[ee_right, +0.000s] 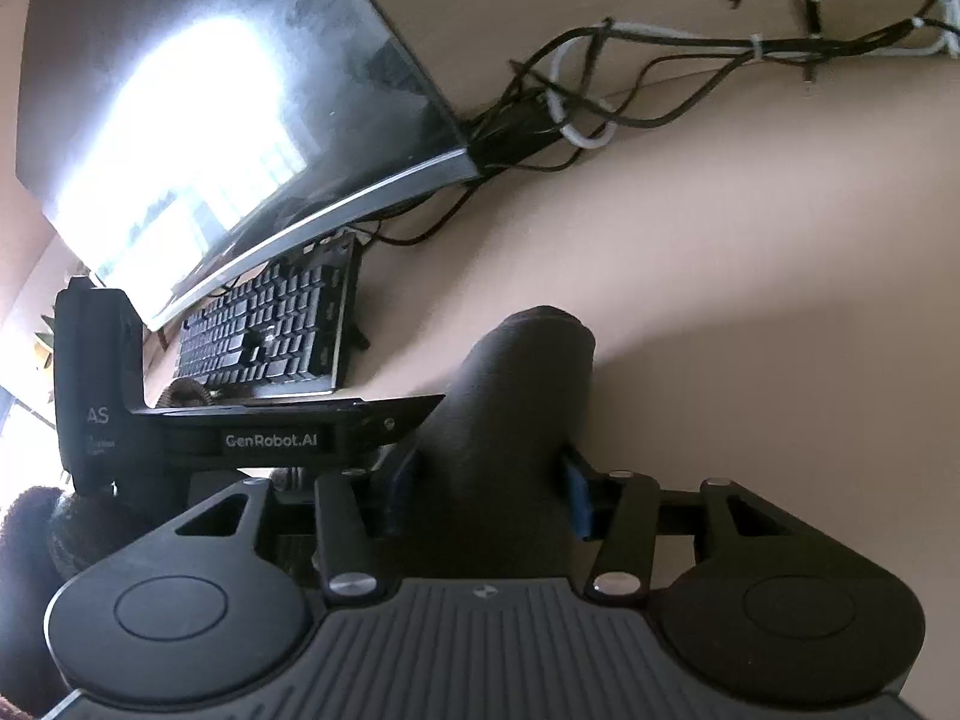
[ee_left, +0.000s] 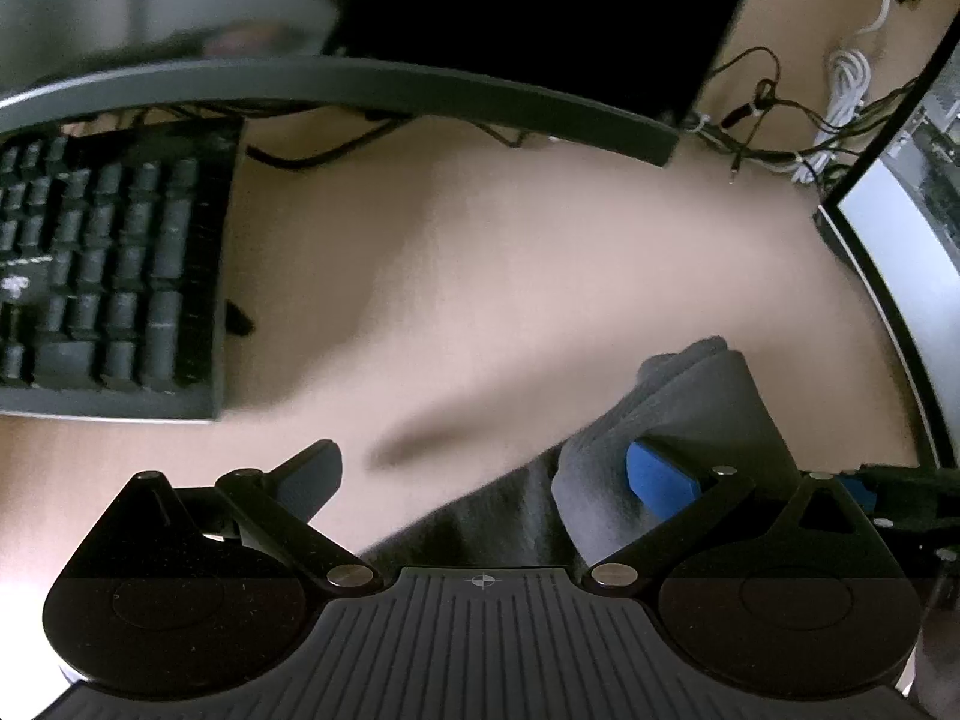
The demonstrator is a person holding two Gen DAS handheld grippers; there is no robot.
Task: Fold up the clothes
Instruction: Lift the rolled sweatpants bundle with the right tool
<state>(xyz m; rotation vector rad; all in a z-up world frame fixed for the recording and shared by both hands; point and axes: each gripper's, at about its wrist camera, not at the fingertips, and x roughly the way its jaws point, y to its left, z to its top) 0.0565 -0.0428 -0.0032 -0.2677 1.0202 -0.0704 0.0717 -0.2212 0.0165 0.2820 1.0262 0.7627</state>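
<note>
A dark grey cloth (ee_right: pixel 510 420) stands bunched up between the blue pads (ee_right: pixel 576 498) of my right gripper (ee_right: pixel 489 489), which is shut on it just above the beige desk. In the left wrist view the same cloth (ee_left: pixel 690 396) drapes over the right-hand blue pad (ee_left: pixel 660 477) of my left gripper (ee_left: pixel 486 462). That gripper's jaws stand wide open, with the left finger (ee_left: pixel 312 468) clear of the fabric. A finger (ee_right: pixel 414 411) of the left gripper points at the cloth from the left in the right wrist view.
A black keyboard (ee_left: pixel 114 276) lies on the desk (ee_left: pixel 510 276) to the left, under a curved monitor (ee_right: pixel 228 120). A second screen (ee_left: pixel 900 276) stands at the right. Tangled cables (ee_right: pixel 630 78) run along the back of the desk.
</note>
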